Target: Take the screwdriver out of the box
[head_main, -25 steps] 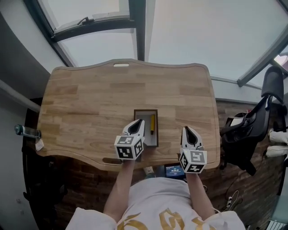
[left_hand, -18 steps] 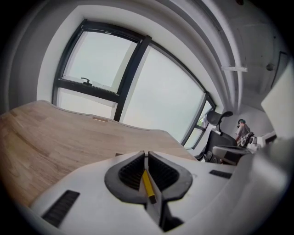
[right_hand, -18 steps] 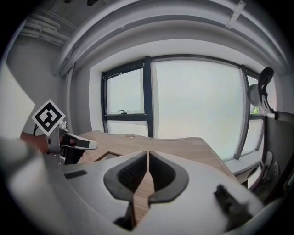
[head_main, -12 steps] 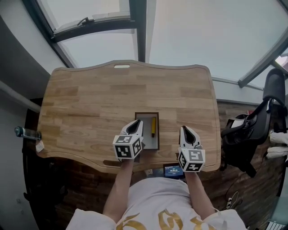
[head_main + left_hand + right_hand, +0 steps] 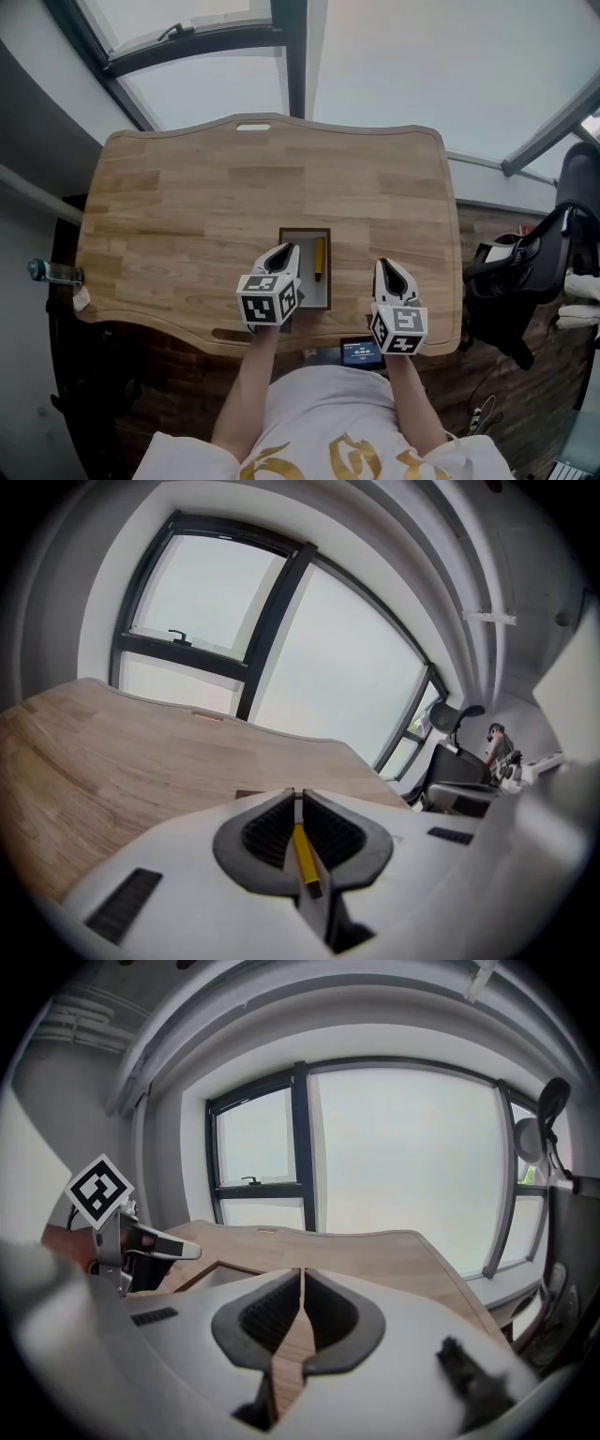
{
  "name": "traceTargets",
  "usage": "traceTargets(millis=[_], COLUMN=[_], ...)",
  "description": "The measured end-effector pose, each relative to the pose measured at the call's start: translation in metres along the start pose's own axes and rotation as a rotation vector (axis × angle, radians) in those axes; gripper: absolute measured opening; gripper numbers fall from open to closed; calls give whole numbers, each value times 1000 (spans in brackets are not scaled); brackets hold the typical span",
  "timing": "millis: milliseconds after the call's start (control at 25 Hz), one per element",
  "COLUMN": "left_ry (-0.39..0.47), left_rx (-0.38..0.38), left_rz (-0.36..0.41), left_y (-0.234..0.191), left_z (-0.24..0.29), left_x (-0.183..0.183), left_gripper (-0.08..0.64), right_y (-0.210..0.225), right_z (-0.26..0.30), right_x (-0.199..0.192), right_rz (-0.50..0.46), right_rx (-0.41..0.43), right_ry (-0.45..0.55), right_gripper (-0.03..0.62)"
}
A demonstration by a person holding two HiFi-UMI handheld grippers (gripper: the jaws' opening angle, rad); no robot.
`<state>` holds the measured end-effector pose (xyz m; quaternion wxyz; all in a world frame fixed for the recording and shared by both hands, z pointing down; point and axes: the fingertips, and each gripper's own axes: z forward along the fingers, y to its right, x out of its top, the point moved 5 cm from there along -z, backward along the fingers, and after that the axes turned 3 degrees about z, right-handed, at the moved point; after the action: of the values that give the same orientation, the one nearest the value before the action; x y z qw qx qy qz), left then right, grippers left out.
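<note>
Table (image 5: 187, 206): light wood grain. Box (image 5: 305, 232): dk brown rim, pale grey inside. Screwdriver (image 5: 319, 258): yellow. L gripper (image 5: 286, 251) & R gripper (image 5: 384, 267): white, black ribbed pads (image 5: 267, 832), cubes w/ black-on-white square markers. Shirt (image 5: 319, 412), near: white w/ gold print. Chair (image 5: 525, 272), right: black.

surface: wooden table (image 5: 187, 187) | on it: box (image 5: 307, 232), near front edge

Closed left gripper (image 5: 297, 794), jaws pressed together, above wooden table (image 5: 141, 752).
Yellow screwdriver (image 5: 303, 855) shows as a thin strip in the slit just behind the gripper's tips. Table spreads beyond the gripper, window (image 5: 347, 667) farther past it, dark chair (image 5: 459, 780) off to the gripper's right.
</note>
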<state>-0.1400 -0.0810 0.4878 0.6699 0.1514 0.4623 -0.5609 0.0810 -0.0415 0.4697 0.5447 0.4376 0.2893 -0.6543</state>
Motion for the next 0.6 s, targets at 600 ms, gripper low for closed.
traceTargets(millis=[600], left_ry=[-176], left_rx=[-9], left_rz=[-6], left_y=[10], left_z=[40], left_x=[-16], left_gripper=[23], right_y=[17], right_z=[29], right_x=[-9], right_rz=[19], right_rx=[18], right_ry=[-49], right_gripper=[34])
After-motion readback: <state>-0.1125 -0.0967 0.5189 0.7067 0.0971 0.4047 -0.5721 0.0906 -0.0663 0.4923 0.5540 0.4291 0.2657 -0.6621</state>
